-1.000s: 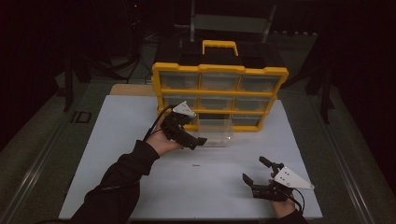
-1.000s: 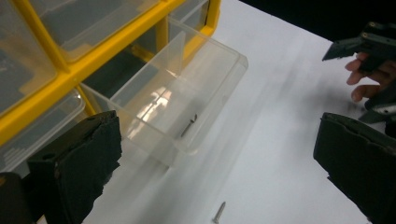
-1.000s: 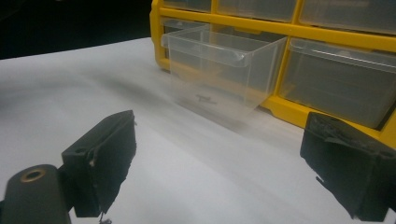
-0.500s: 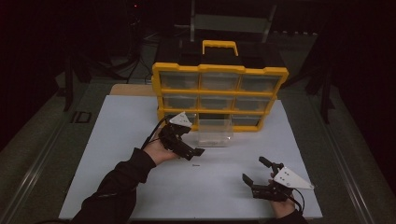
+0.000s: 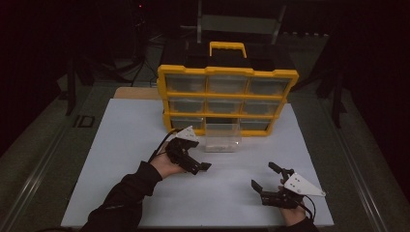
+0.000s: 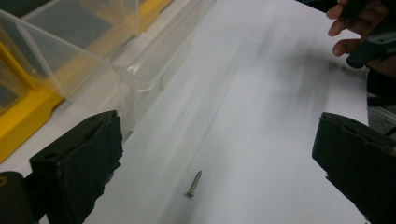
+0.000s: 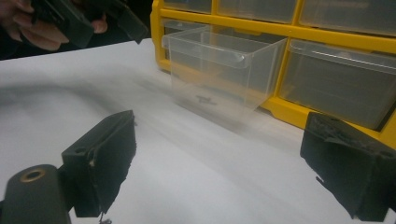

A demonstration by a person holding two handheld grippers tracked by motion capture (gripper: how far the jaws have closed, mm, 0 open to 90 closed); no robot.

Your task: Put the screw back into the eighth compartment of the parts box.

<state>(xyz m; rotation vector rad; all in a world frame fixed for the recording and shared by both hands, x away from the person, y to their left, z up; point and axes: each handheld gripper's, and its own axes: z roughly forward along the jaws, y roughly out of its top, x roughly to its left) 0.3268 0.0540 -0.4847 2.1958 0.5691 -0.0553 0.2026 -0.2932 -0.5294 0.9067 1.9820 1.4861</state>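
White tabletop (image 5: pixel 121 145): left hand-held gripper (image 5: pixel 203 167) lowered toward screw (image 6: pixel 194 183), jaws apart.

Bare white mat (image 5: pixel 145 145) lies open between both grippers; the clear drawer (image 5: pixel 221 137) apparently blocks the cabinet (image 5: pixel 227 99) front.

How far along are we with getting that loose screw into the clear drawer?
Done: the clear plastic drawer is pulled out of the yellow organizer cabinet and holds some small dark piece. In hand: the left gripper has its jaws open around the small metal screw lying on the white table, not yet gripped. Left: grasp it and drop it in. The right gripper waits open.
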